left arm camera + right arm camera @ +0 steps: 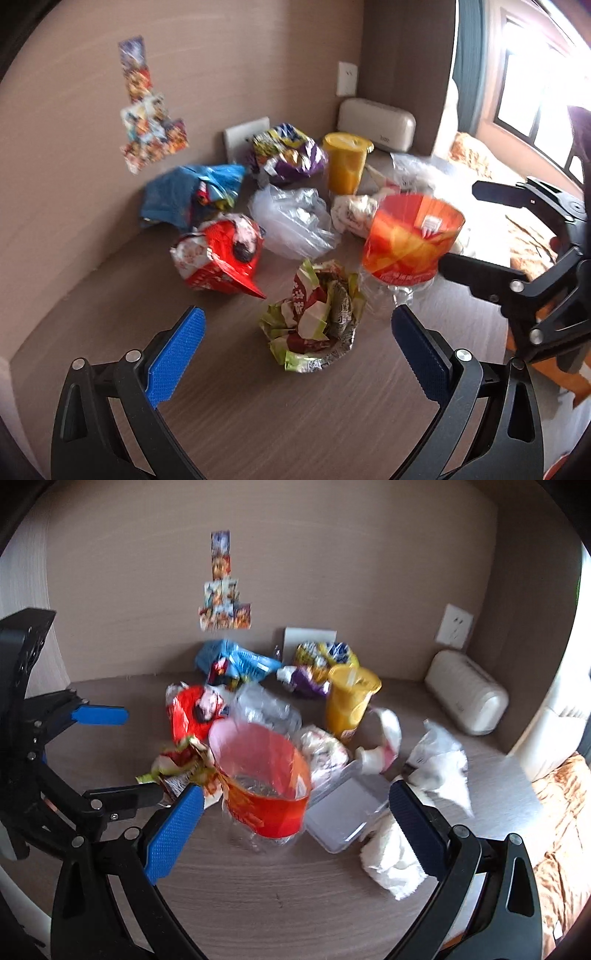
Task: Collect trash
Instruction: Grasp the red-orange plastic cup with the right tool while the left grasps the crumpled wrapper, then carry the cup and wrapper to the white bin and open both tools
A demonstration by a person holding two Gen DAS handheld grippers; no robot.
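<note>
Wood-grain desk (258,904) carries the trash, heaped from its middle back to the wall; an orange cup (266,775) stands nearest the front edge, a green wrapper (314,325) just left of it, a yellow cup (351,701) behind, and white tissue (399,853) toward the right edge. Left gripper (295,354) hovers spread wide over the wrapper, holding nothing; right gripper (295,823) is likewise apart, its fingers either side of the orange cup, contact unclear.

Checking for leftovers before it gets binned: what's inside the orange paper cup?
The orange paper cup shows crumpled clear plastic lining its pale inside. Motion blur and that plastic hide the bottom, so leftovers can't be ruled out.
</note>
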